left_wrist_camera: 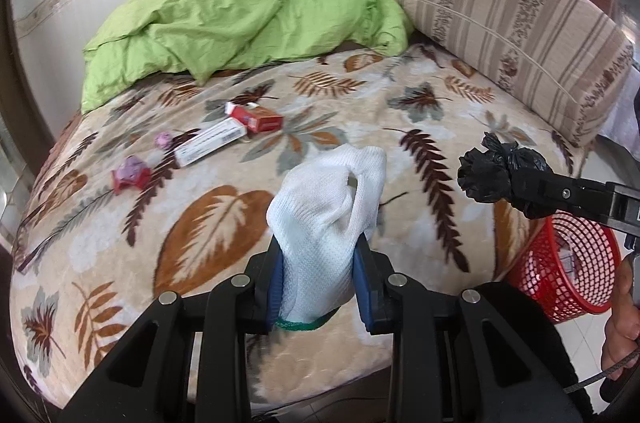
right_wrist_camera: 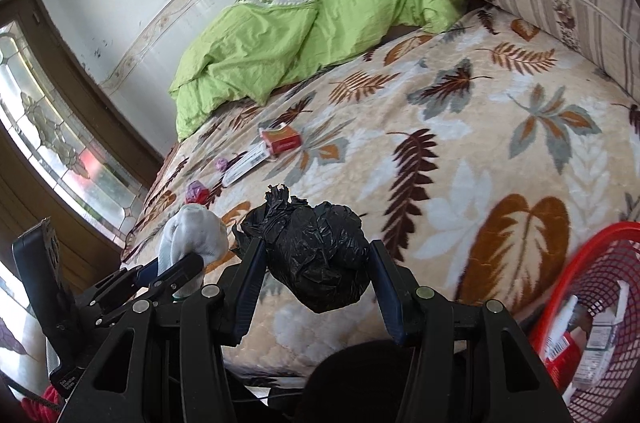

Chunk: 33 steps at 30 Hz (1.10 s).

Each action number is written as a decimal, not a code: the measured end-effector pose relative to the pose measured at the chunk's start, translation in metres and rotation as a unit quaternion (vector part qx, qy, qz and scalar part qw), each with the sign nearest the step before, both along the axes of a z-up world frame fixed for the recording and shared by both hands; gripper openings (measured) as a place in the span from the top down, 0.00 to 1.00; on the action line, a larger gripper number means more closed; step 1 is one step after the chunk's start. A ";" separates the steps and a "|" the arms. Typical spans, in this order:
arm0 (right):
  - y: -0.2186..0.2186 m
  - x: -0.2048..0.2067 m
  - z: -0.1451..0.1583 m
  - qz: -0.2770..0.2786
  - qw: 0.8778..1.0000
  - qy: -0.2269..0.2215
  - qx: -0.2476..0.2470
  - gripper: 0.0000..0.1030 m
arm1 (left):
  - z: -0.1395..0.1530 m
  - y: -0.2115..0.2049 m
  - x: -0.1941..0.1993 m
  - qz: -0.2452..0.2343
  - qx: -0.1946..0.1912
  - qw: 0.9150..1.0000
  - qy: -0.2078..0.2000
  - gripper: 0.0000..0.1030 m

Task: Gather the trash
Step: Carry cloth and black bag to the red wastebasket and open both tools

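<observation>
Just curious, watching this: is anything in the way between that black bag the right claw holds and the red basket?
Nothing visible blocks it. The right gripper holds the black bag above the bed's edge, and the red basket sits open-topped beside the bed, to the right, with only air between them.

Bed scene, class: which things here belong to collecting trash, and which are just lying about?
Job:
glove in left gripper
black bag in right gripper
red basket
cartons
wrappers

Just lying about:
green quilt
striped cushion
</observation>
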State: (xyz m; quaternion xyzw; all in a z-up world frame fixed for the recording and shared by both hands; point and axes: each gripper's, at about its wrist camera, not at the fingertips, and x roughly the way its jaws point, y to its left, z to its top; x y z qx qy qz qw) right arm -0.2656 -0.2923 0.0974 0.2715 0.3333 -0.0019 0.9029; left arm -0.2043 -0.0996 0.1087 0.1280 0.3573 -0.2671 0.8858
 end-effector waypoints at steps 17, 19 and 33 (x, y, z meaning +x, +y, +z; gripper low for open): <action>-0.129 -0.138 0.001 -0.204 0.979 0.017 0.024 0.46 | 0.018 -0.133 -0.052 -0.178 -0.016 0.983 0.042 0.72; -0.140 -0.154 0.002 -0.225 0.974 0.018 0.025 0.46 | 0.021 -0.146 -0.059 -0.193 -0.018 0.980 0.045 0.72; -0.179 -0.211 0.003 -0.294 0.955 0.022 0.035 0.46 | 0.009 -0.214 -0.103 -0.279 -0.014 0.955 0.098 0.72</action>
